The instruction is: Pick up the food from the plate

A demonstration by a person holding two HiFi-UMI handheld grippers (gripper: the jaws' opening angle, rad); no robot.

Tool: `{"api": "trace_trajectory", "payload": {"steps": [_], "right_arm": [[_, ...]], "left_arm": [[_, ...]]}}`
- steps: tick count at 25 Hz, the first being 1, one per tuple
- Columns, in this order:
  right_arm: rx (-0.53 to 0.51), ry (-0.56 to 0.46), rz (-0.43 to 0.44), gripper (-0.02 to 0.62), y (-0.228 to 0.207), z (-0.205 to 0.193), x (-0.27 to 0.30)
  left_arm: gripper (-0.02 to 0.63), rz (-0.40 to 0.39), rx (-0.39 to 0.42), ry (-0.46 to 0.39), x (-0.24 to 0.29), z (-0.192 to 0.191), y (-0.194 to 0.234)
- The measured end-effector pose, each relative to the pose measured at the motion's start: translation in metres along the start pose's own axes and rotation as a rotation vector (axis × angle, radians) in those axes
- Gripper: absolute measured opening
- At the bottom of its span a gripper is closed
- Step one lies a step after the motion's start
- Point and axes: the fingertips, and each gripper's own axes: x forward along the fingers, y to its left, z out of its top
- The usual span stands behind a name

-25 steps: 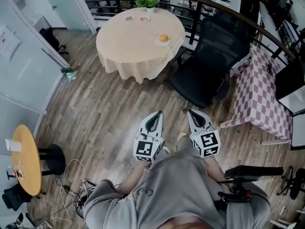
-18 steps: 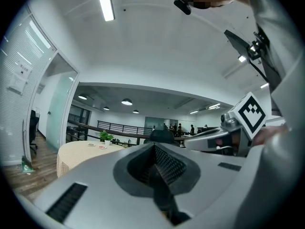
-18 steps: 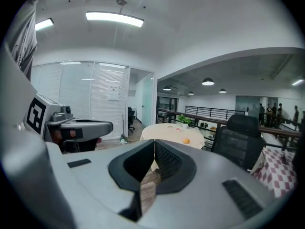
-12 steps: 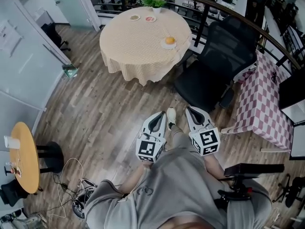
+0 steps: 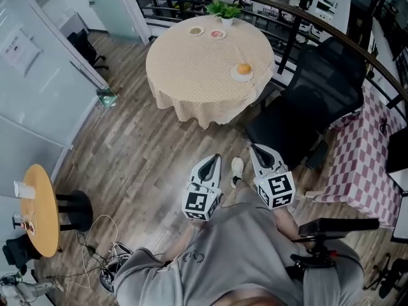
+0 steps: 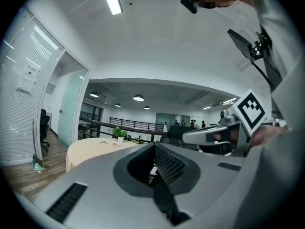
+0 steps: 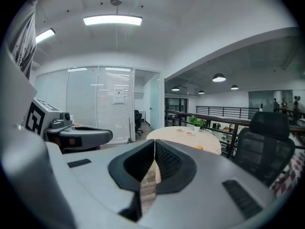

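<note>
Orange food (image 5: 243,68) sits on a white plate (image 5: 241,76) at the right edge of the round tabletop (image 5: 191,62), which has a cream cloth over it. Two small dishes (image 5: 196,31) and a potted plant (image 5: 224,9) at the far edge. Black chair (image 5: 319,94) just beside the table's right side. Left gripper (image 5: 214,159) and right gripper (image 5: 254,148) are side by side over the wood floor (image 5: 146,152), well apart from the table. Both have jaws together with nothing between them.
</note>
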Motion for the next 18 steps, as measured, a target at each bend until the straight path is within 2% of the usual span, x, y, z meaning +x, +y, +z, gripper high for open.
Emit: {"api": "trace_trajectory", "payload": {"steps": [5,12,18], "right_arm": [[0.012,-0.007,-0.007,0.015,-0.054,0.021,0.054],[0.001,-0.022,0.009,0.015,-0.134,0.052,0.133],[0.003,-0.043,0.042,0.015,-0.207,0.066,0.193]], "left_arm": [[0.011,-0.036,0.047,-0.002,0.071,0.025,0.02],[0.011,-0.062,0.076,0.045,0.185,0.04,0.06],[0.011,-0.114,0.104,-0.03,0.278,0.072,0.067]]}}
